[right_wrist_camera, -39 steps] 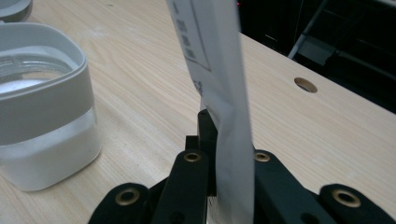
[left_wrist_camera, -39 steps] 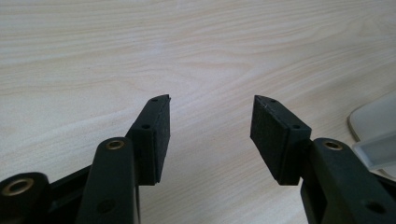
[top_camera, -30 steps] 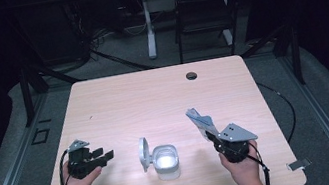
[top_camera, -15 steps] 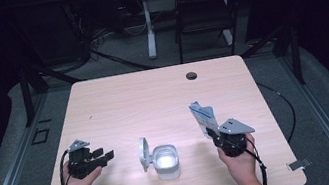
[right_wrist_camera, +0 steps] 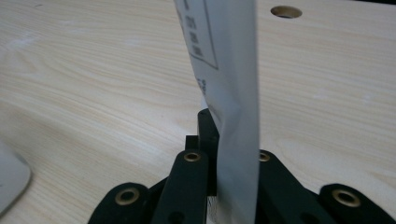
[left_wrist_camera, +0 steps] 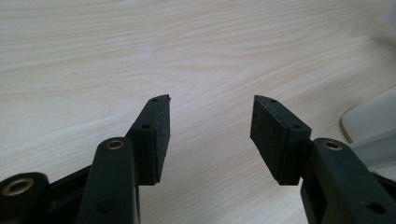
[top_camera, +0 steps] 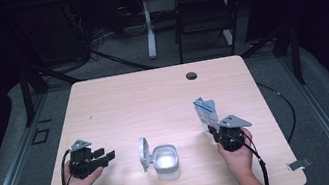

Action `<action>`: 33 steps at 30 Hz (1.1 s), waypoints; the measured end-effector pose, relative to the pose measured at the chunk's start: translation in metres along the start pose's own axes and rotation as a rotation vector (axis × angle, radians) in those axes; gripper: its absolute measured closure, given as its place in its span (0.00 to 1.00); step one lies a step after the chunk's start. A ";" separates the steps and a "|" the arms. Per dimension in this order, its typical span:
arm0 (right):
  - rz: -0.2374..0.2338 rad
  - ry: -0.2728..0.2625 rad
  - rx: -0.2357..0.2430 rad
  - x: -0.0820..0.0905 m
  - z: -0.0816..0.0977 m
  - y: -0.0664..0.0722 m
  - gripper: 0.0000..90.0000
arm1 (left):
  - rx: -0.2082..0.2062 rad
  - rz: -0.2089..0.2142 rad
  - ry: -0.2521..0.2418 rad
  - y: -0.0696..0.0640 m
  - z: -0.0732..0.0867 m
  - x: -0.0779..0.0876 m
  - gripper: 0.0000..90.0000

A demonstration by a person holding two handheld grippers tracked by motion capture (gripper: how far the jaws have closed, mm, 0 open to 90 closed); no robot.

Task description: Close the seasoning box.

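Moved: right tongs with packet, now nearer the tabletop's middle and lower. Right tongs: clamped on packet, held upright, right of the container. Left tongs: wide, nothing between, near front-left corner. Container: lid open, front centre.

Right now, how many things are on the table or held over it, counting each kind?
Grippers: 2, the left gripper with open jaws and the right gripper shut on the packet.
Paper packet: 1.
White container with its flip lid open: 1.
Total: 4 things.
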State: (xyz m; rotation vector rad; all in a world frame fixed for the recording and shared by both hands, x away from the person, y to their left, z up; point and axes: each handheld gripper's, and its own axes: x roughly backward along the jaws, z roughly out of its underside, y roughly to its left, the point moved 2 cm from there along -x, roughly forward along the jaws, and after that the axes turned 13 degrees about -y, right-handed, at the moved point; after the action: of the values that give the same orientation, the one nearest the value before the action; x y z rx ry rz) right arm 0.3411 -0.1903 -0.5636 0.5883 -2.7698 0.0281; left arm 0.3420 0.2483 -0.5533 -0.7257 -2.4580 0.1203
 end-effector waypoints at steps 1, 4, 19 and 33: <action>0.005 0.014 -0.006 -0.001 0.004 -0.002 1.00 | 0.000 -0.001 -0.008 -0.001 0.000 -0.001 0.53; 0.010 0.017 -0.013 -0.003 0.007 -0.003 1.00 | -0.001 -0.002 -0.005 -0.001 0.000 -0.001 0.53; 0.003 0.026 -0.011 -0.008 0.009 -0.003 1.00 | -0.006 -0.001 -0.005 0.000 0.000 -0.002 0.53; 0.004 0.051 0.024 -0.005 0.010 -0.004 0.94 | -0.004 0.000 -0.009 0.000 0.000 -0.001 0.53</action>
State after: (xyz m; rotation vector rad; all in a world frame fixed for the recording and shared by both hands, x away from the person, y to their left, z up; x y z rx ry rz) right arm 0.3437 -0.1929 -0.5751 0.5801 -2.7245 0.0762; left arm 0.3431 0.2478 -0.5535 -0.7280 -2.4675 0.1192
